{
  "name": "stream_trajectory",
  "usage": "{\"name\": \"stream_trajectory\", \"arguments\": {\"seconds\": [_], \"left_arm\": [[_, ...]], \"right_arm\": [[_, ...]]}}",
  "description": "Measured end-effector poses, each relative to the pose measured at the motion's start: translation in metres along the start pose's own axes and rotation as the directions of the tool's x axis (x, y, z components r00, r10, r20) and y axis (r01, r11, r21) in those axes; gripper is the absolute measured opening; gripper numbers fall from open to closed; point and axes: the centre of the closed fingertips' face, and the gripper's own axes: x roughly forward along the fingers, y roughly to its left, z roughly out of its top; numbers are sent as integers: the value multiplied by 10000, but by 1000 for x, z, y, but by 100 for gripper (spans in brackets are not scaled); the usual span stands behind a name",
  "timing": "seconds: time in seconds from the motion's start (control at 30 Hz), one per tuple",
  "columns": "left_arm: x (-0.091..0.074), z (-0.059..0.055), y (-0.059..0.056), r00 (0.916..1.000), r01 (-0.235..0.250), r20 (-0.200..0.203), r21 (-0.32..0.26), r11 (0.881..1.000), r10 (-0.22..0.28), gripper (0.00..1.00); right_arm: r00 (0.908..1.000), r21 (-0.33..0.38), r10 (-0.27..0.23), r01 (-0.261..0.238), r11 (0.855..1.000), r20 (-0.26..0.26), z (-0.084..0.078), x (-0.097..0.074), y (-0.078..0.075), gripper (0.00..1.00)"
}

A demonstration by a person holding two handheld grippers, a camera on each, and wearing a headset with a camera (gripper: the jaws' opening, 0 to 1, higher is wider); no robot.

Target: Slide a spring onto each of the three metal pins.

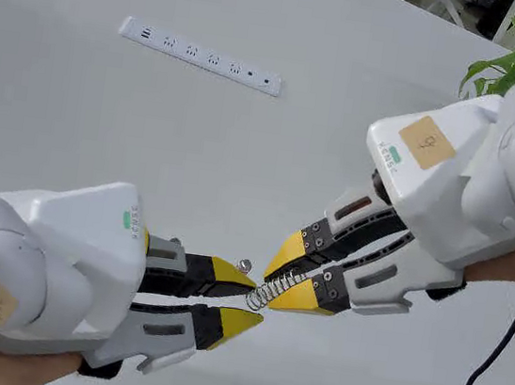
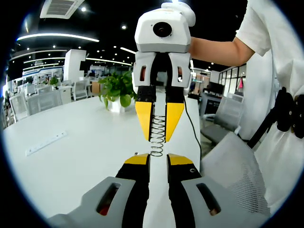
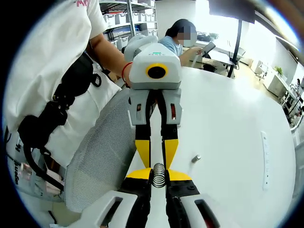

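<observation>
Mid-task, spring in transfer. My right gripper (image 1: 271, 287) pinches one spring (image 2: 157, 135) between its yellow tips, coil axis pointing at my left gripper (image 1: 257, 304), whose jaws stand narrowly parted with nothing visible between them. The spring's free end lies just at those tips. One metal pin (image 3: 195, 157) stands bare on the white table (image 1: 150, 140), just beside the grippers. I judge no pin finished as far as I can see here: this spring is not yet threaded on.
</observation>
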Motion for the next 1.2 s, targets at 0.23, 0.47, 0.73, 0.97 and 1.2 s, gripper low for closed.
{"name": "stream_trajectory", "arguments": {"seconds": [0.23,0.47,0.73,0.97,1.2], "left_arm": [[-11,-6,1,10000,-89,-33,-66,9999,89,12],[-23,-14,6,9992,-375,-172,-103,9992,373,19],[-35,-21,12,9971,-716,-263,-125,9974,713,23],[-49,-29,17,9936,-1086,-333,-228,9938,1078,29],[-66,-40,27,9868,-1551,-518,-343,9873,1532,33]], "right_arm": [[9990,313,-417,413,9987,141,-7,-10,-6,7],[9967,736,-811,804,9940,59,-21,-15,-11,7],[9931,1213,-1173,1173,9857,-68,-41,-23,-14,7],[9884,1758,-1502,1519,9726,-231,-58,-27,-18,7],[9841,2138,-1717,1776,9606,-463,-70,-29,-21,7]]}}
